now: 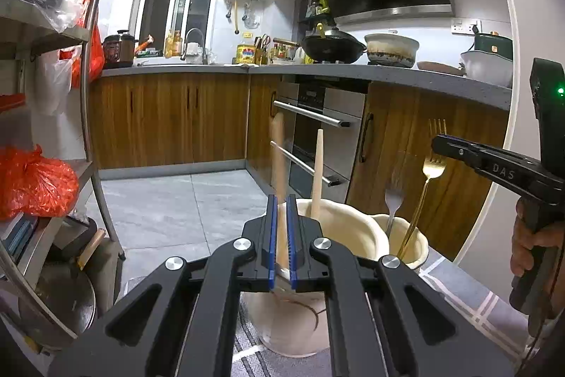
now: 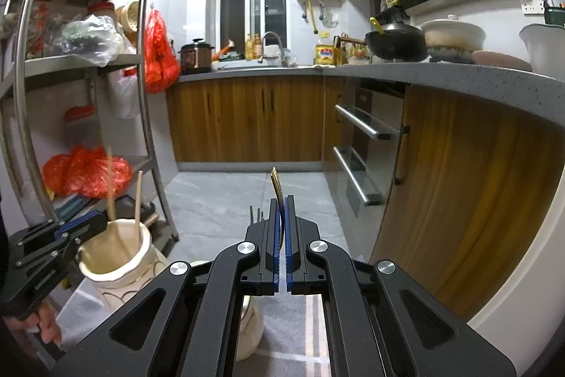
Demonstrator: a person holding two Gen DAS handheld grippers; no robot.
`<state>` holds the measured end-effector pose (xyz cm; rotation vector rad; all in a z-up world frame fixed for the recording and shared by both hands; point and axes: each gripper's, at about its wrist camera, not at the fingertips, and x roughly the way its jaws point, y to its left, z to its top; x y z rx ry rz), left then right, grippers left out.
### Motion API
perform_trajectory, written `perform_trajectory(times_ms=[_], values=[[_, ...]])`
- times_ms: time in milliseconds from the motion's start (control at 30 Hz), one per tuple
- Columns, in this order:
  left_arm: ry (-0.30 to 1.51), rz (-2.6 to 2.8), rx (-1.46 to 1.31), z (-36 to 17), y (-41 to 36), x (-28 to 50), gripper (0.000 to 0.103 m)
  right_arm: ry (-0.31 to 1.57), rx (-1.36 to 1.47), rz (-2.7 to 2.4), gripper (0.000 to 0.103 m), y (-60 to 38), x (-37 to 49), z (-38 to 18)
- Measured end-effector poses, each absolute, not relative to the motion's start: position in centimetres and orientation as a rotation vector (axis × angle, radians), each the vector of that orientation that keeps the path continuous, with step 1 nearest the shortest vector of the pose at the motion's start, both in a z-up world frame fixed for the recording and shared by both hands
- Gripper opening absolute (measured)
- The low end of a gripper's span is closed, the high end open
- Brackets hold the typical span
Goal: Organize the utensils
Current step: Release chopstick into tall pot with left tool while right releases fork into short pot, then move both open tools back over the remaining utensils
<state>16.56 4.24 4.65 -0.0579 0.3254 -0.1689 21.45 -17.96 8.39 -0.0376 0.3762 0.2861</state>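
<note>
Here I count two cream jars, two wooden sticks and two forks: the larger jar [image 1: 339,225], directly under my left claw [image 1: 281,235], holds both sticks, and the smaller jar [image 1: 406,235] to its right holds both forks. My left claw is clamped on the blurred wooden stick [image 1: 279,158], the other stick [image 1: 316,175] leaning free just right of it. My right claw [image 2: 281,232] is pressed together on the gold fork [image 1: 429,172], with the silver fork [image 1: 392,204] just to its left.
</note>
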Motion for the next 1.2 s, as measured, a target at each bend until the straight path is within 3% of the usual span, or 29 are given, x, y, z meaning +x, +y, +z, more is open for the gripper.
perform_trajectory(times_ms=[133, 233, 300, 367, 500, 533, 600, 733, 767, 1200], values=[[0.318, -0.157, -0.055, 5.0, 4.5, 16.1, 0.022, 0.392, -0.034, 0.282, 0.003, -18.1, 21.7, 8.4], [0.321, -0.145, -0.037, 5.2, 4.6, 15.6, 0.023, 0.405, -0.018, 0.283, 0.004, -18.5, 21.9, 8.4], [0.333, -0.136, -0.023, 5.2, 4.7, 15.2, 0.025, 0.414, -0.002, 0.298, 0.011, -18.6, 22.0, 8.4], [0.340, -0.134, -0.022, 5.2, 4.8, 14.7, 0.037, 0.403, 0.006, 0.307, 0.029, -18.7, 21.8, 8.5], [0.342, -0.131, -0.022, 5.3, 5.1, 13.7, 0.048, 0.385, 0.017, 0.329, 0.045, -19.0, 21.1, 8.8], [0.340, -0.128, -0.021, 5.4, 5.1, 13.5, 0.052, 0.376, 0.024, 0.336, 0.057, -19.1, 20.9, 8.9], [0.338, -0.129, -0.020, 5.4, 5.1, 12.9, 0.061, 0.359, 0.029, 0.345, 0.071, -19.4, 20.3, 9.1], [0.326, -0.129, -0.012, 5.7, 4.6, 12.0, 0.090, 0.334, 0.058, 0.372, 0.096, -20.3, 19.2, 9.4], [0.322, -0.127, -0.009, 5.8, 4.4, 11.7, 0.098, 0.325, 0.069, 0.373, 0.097, -20.7, 18.7, 9.5], [0.307, -0.122, -0.007, 6.9, 3.3, 8.5, 0.098, 0.303, 0.081, 0.354, 0.098, -23.3, 14.1, 9.1]])
